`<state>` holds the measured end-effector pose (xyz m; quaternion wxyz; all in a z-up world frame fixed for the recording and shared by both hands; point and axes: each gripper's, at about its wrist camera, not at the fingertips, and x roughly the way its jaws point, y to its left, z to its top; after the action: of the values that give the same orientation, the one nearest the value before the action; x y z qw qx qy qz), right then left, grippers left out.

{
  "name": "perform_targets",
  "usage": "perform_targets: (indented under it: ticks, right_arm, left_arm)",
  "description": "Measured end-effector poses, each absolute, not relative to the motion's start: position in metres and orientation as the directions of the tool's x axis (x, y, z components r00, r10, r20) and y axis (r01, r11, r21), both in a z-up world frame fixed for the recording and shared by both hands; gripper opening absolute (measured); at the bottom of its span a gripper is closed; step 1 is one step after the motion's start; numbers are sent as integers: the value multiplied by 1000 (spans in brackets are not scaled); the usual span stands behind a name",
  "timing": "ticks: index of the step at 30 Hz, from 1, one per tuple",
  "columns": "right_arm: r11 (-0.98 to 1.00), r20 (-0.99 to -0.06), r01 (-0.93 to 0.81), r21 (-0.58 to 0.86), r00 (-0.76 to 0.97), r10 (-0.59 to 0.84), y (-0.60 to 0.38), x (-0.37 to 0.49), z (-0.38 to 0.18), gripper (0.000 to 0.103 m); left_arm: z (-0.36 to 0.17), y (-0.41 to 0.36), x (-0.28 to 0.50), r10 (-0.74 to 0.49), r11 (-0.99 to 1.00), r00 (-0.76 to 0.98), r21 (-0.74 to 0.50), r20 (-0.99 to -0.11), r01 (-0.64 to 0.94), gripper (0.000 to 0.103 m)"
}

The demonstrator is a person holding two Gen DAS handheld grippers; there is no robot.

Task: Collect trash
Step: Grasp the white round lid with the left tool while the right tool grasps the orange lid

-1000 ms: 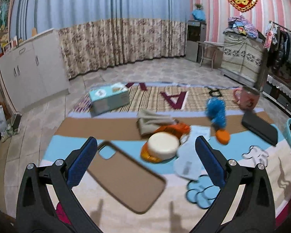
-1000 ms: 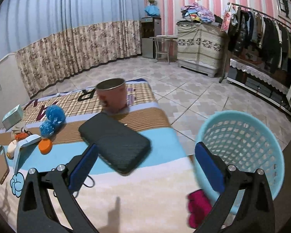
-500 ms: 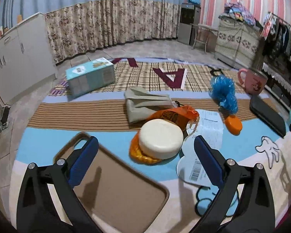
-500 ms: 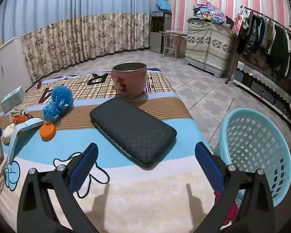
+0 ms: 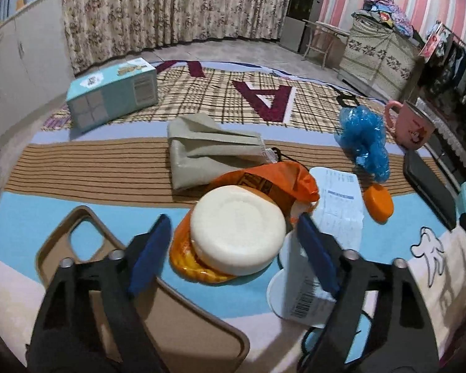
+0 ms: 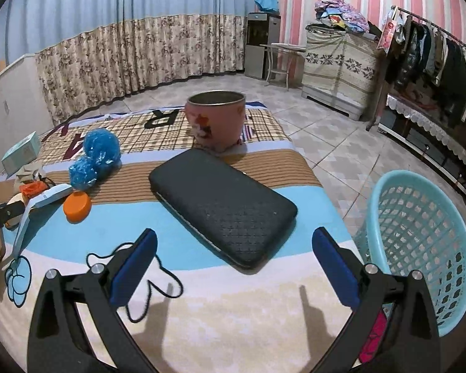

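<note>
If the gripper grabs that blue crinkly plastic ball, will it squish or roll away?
The blue crinkly plastic ball looks like crumpled thin film, so it would probably squish and feel very light. Its lumpy shape makes rolling far unlikely, though a push might slide it toward the orange cap.

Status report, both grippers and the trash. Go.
Left gripper open, straddling white round lid on orange wrapper. Right gripper open, empty, near black case. Basket on right. Phone case under left finger.
</note>
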<state>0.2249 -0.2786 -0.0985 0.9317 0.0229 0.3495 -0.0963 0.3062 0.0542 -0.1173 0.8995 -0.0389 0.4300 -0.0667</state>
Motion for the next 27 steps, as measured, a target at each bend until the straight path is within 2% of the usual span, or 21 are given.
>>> perform_targets:
  ticks: [3, 8, 15, 22, 27]
  right_arm:
    - [985, -660, 172, -21, 737, -143, -268, 229, -98, 98]
    - [991, -662, 126, -36, 740, -118, -243, 233, -99, 98]
    - [998, -663, 57, -35, 746, -66, -206, 244, -96, 98]
    - [1000, -713, 13, -5, 701, -13, -174, 272, -110, 98]
    - [1000, -739, 3, 15, 673, 9, -157, 286, -118, 98]
  left_arm:
    - [-119, 57, 304, -149, 989, 618, -122, -772, 86, 61]
    - [-117, 66, 300, -165, 986, 617, -134, -770, 97, 61]
    - [-92, 74, 282, -140, 989, 671, -75, -728, 125, 61]
    - [-76, 111, 271, -98, 995, 714, -60, -694, 78, 61]
    - [-79, 133, 276, -73, 997, 709, -45, -701, 58, 61]
